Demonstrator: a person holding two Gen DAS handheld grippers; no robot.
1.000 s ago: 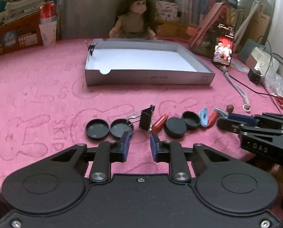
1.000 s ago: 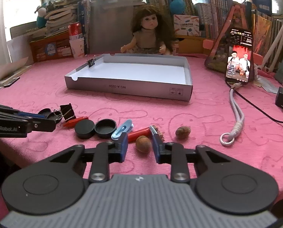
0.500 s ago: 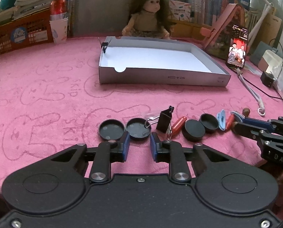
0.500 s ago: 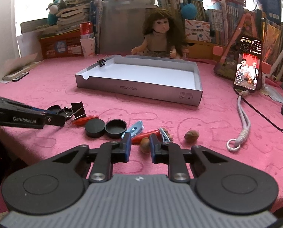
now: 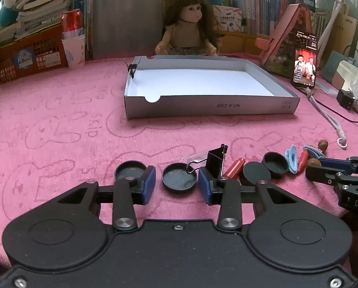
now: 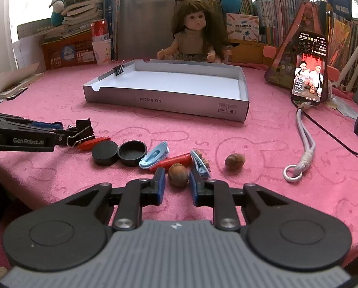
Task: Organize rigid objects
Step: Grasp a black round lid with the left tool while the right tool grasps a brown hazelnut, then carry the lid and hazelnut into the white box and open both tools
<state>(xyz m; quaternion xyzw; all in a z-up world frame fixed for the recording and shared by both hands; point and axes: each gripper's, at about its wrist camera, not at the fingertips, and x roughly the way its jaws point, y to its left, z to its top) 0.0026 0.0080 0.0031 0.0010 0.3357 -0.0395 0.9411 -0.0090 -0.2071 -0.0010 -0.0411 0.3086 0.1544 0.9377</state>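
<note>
Both grippers sit low at the near edge of the pink cloth (image 5: 58, 110). Left gripper (image 5: 176, 184) has just been opening; its jaws stand apart around a black lid (image 5: 179, 176), pads not touching it. Right gripper (image 6: 177, 184) has also just been opening, its jaws a little apart beside a nut (image 6: 178, 171) that lies just ahead of them, unheld. Toward the far edge lies the grey tray (image 5: 210, 106), a small clip (image 5: 132, 68) on its left wall. Along the near edge: a binder clip (image 5: 216, 162), more lids (image 5: 275, 161), a red tube (image 6: 170, 162), blue clips (image 6: 155, 154), and a second nut (image 6: 235, 161).
</note>
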